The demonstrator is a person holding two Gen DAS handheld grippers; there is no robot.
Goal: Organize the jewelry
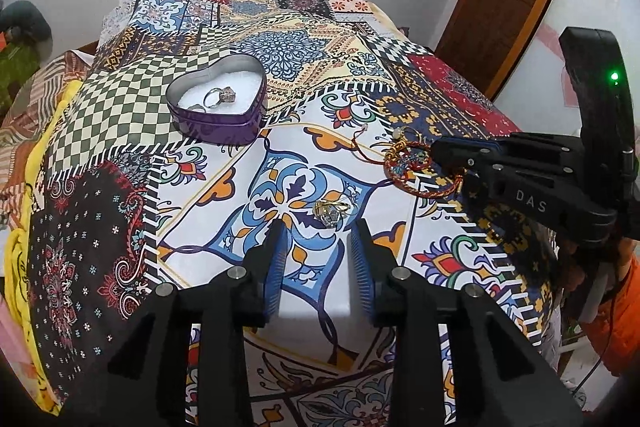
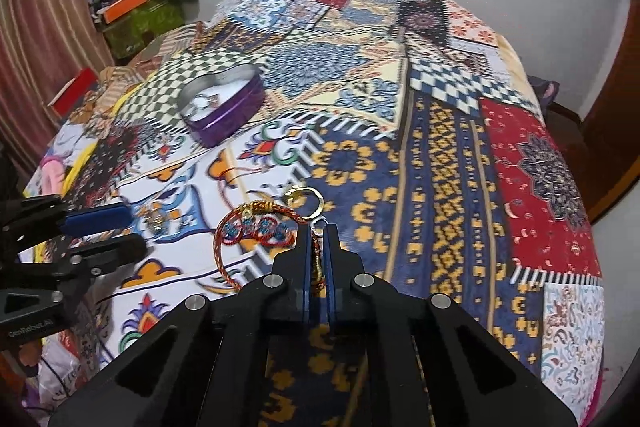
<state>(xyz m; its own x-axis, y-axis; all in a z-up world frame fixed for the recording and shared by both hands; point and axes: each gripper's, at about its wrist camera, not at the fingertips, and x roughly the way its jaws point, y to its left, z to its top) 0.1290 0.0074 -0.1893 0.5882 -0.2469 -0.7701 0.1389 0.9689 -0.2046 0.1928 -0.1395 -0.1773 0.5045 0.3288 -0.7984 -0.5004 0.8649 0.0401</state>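
A heart-shaped purple tin with a white lining [image 1: 216, 103] is seen standing open on the patchwork-printed bedspread [image 1: 120, 99], toward its far left part, and a silver ring with a rough stone [image 1: 218, 95] is already lying inside it; a second small piece may be tucked against the near wall of the tin, though that cannot be made out clearly. That much of the sorting can be judged done. Three pieces are still left out on the cloth. A gold ring with a pale stone [image 1: 330, 213] is lying on the blue floral tile of the print, just ahead of the left gripper [image 1: 320, 231], whose blue-padded fingers [image 1: 276, 247] are parted with nothing between them, the ring resting beyond their tips. A red-and-gold braided thread bracelet with blue beadwork [image 2: 256, 227] is lying nearer the right edge, and its near side is clamped between the closed pads of the right gripper [image 2: 318, 227]. A thin gold hoop [image 2: 306, 203] is resting just beyond those fingertips, touching or nearly touching the bracelet. The task is therefore judged to be in its early-to-middle part: the bracelet is gripped but not yet carried to the tin, and the gold ring and the hoop remain to be collected.
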